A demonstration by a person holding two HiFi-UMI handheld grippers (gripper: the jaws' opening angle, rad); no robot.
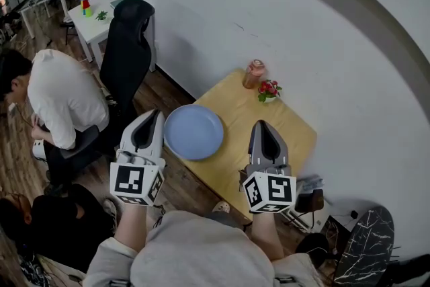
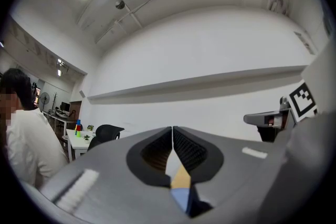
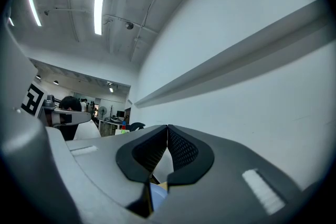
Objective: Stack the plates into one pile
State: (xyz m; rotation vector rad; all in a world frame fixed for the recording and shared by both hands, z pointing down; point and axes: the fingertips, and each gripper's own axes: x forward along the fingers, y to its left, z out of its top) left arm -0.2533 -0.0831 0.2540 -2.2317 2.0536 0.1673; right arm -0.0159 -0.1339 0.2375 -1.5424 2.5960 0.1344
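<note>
A blue plate (image 1: 193, 132) lies on the left part of the small yellow table (image 1: 289, 134); whether more plates lie under it I cannot tell. My left gripper (image 1: 154, 115) is raised just left of the plate, its jaws shut with nothing between them. My right gripper (image 1: 263, 126) is held above the table to the plate's right, also shut and empty. In the left gripper view the closed left gripper (image 2: 172, 129) points at the white wall, with a sliver of blue plate (image 2: 180, 198) below. The right gripper view shows the shut right gripper (image 3: 167, 128) the same way.
A jar (image 1: 253, 74) and a small pot of red flowers (image 1: 269, 91) stand at the table's far corner. A black office chair (image 1: 127, 50) and a seated person in white (image 1: 64, 97) are to the left. A white wall (image 1: 269, 3) runs behind the table.
</note>
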